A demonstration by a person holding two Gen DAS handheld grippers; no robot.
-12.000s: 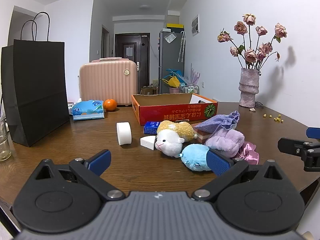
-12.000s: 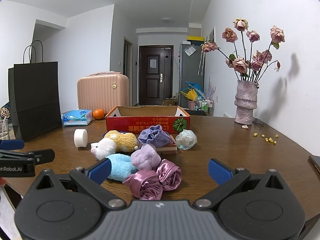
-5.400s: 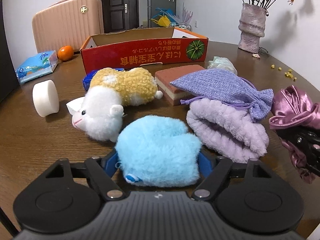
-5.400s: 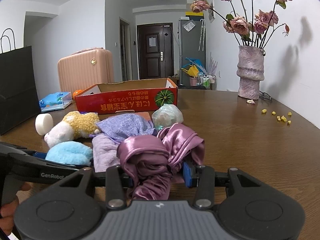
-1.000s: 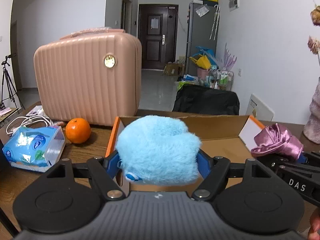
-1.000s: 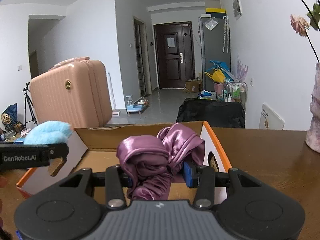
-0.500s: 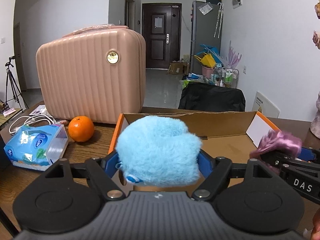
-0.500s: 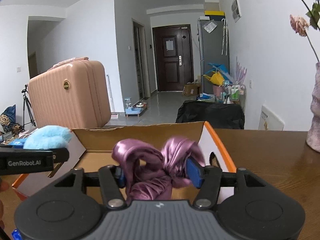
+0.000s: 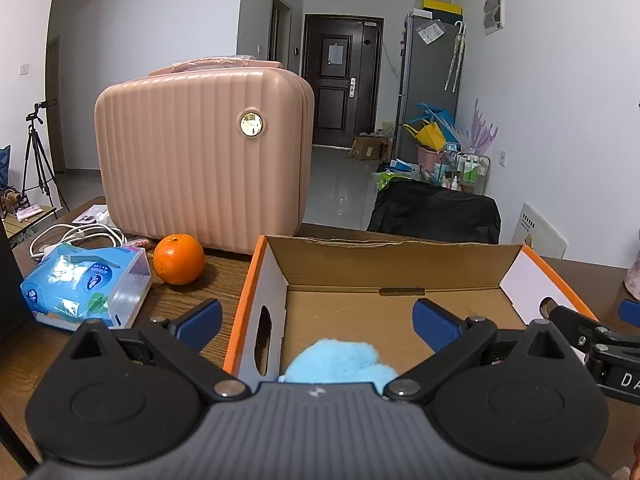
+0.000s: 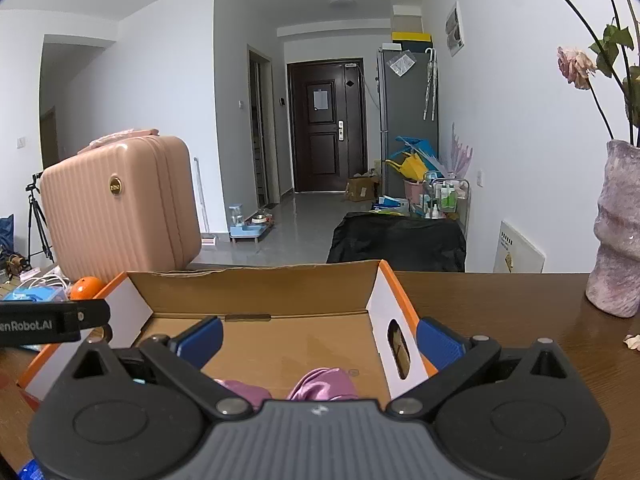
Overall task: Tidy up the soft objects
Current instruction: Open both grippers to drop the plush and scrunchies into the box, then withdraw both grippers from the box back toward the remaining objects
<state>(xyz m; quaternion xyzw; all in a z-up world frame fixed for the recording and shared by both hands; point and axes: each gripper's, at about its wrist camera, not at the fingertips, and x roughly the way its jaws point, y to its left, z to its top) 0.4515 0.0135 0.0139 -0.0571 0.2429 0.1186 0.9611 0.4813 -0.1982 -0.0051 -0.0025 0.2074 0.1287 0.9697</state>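
Note:
An open cardboard box point(image 9: 394, 262) with orange edges stands on the wooden table; it also shows in the right wrist view point(image 10: 256, 292). My left gripper point(image 9: 318, 320) is open above the box's left part. A fluffy blue plush point(image 9: 338, 364) lies in the box just below it, partly hidden by the gripper body. My right gripper point(image 10: 318, 340) is open above the box's right part. A pink satin scrunchie point(image 10: 320, 384) lies in the box below it, mostly hidden. The other soft objects are out of view.
A pink suitcase point(image 9: 204, 156) stands behind the box at the left. An orange point(image 9: 179, 259) and a blue tissue pack point(image 9: 82, 284) lie left of the box. A purple vase point(image 10: 618, 232) with dried roses stands at the right.
Both grippers have opened. The blue plush has dropped from the left gripper into the box, and the pink scrunchie has dropped from the right gripper into the box.

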